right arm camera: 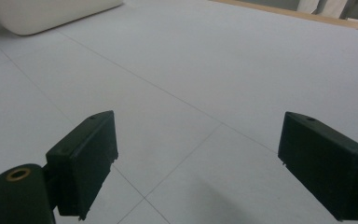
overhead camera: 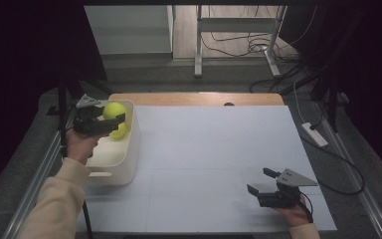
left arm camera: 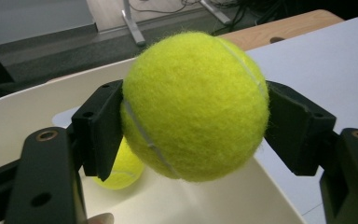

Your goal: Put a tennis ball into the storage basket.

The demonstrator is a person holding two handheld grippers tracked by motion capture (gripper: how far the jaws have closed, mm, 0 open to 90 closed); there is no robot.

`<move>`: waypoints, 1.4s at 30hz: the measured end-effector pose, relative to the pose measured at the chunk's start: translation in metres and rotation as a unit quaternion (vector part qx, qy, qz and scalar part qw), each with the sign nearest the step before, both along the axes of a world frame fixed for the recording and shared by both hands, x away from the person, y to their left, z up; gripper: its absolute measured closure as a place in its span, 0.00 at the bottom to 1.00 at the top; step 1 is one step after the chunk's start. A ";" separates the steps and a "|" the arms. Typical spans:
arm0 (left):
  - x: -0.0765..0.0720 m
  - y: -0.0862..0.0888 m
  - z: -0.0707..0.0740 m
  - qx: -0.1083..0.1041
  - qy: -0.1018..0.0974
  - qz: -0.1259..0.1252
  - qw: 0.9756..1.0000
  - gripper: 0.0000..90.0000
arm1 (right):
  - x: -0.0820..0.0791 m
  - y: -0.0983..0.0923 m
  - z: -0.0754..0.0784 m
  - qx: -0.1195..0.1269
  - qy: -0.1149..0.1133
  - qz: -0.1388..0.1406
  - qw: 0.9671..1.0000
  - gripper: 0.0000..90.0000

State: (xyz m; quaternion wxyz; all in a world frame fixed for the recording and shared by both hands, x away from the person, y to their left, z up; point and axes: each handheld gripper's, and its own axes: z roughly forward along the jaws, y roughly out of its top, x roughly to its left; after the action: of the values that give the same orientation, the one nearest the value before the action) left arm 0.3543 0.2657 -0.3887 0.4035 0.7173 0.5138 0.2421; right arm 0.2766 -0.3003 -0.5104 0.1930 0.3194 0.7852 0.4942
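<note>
1. High view: left tongs (overhead camera: 115,122) clamped on a yellow-green tennis ball (overhead camera: 113,110), held above the far end of the white bin (overhead camera: 127,164), which sits at the bench's (overhead camera: 219,149) left edge.
2. 2nd tennis ball (overhead camera: 120,131) lies inside the bin, just below/beside the held one; touching or not, can't tell.
3. Left gripper view: pads (left arm camera: 100,128) press the held ball (left arm camera: 196,105) on both sides; ball is clear of the bin floor. The other ball (left arm camera: 121,170) rests on the bin floor, low & left, partly hidden behind the left pad.
4. High view: right tongs (overhead camera: 260,181) near the bench's front right corner, well apart from the bin.
5. Right gripper view: right tongs (right arm camera: 200,163) wide apart, nothing betw. them, bare white bench surface (right arm camera: 205,70) under them; bin's rounded corner (right arm camera: 42,14) at top left.
</note>
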 end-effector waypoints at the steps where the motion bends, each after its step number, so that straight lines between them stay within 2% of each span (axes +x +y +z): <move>1: 0.001 0.000 -0.001 0.002 0.004 0.002 1.000 0.30 | 0.000 0.000 0.000 0.000 0.000 0.000 1.000 0.13; 4: 0.003 0.001 -0.002 0.006 0.008 0.004 1.000 0.30 | 0.000 0.000 0.000 0.000 0.000 0.000 1.000 0.13; 10: 0.009 0.001 -0.008 0.025 0.039 0.005 0.999 0.30 | 0.000 0.000 0.000 0.000 0.000 0.000 1.000 0.13; 25: 0.018 0.005 -0.018 0.042 0.080 0.007 0.996 0.30 | 0.000 0.000 0.000 0.000 0.001 0.000 1.000 0.13; 32: 0.017 0.005 -0.018 0.044 0.078 0.008 0.996 0.29 | 0.000 0.000 0.000 0.000 0.001 0.000 1.000 0.13; 34: 0.017 0.005 -0.018 0.045 0.080 0.015 0.996 0.28 | 0.000 -0.001 0.000 0.000 0.000 0.000 1.000 0.13; 37: 0.015 0.007 -0.014 0.032 0.064 0.029 0.997 0.15 | 0.000 -0.001 0.000 0.000 0.001 0.000 1.000 0.13; 40: 0.014 0.007 -0.011 0.025 0.056 0.035 0.998 0.12 | 0.000 -0.001 0.000 0.000 0.000 0.000 1.000 0.13; 42: 0.012 0.007 -0.008 0.017 0.050 0.030 0.998 0.09 | 0.000 -0.001 0.000 0.000 0.000 0.000 1.000 0.13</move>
State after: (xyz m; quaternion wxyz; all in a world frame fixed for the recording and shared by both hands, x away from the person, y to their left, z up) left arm 0.3663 0.2727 -0.3971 0.3575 0.7198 0.5501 0.2269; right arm 0.2768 -0.3010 -0.5106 0.1930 0.3193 0.7853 0.4941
